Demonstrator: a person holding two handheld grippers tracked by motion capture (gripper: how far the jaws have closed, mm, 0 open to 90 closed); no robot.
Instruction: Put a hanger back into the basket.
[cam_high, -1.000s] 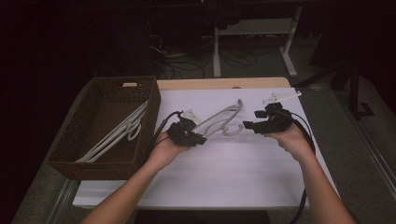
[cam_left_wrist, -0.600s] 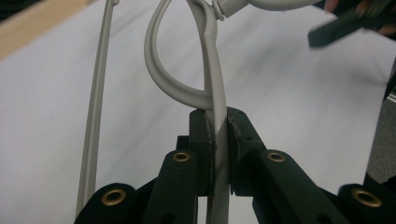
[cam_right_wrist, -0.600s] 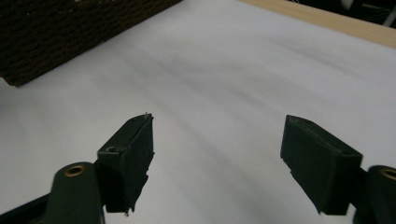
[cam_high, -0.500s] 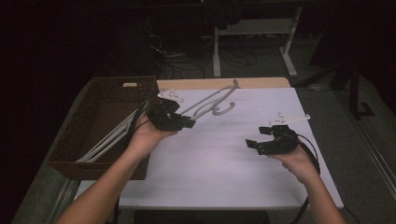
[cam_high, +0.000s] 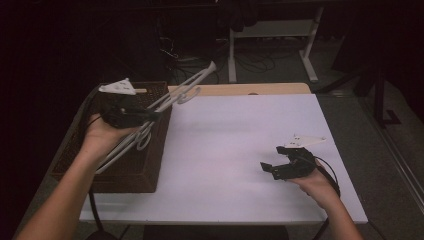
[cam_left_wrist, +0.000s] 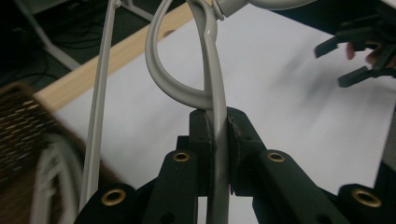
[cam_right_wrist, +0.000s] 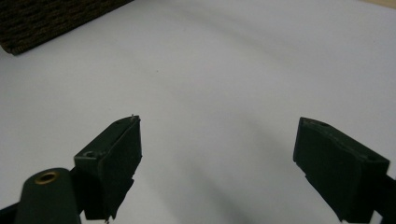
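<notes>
Left gripper (cam_left_wrist: 218, 135) is clamped on a grey hanger (cam_high: 186, 91), up over the basket (cam_high: 127, 175) at 9 o'clock. Right gripper (cam_high: 274, 169) sits spread wide at 4 o'clock on the white table (cam_high: 235, 140). No readable writing anywhere.

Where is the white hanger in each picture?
High view: the hanger is at upper left, held up over the basket by the left hand-held gripper.
Left gripper view: it runs up the middle, pinched between the jaws, with its hook curling at the top.
Right gripper view: the hanger isn't in this picture.
Shared landmark: the brown basket, at the left in the high view and the left gripper view, and at the top left corner in the right gripper view.
</notes>
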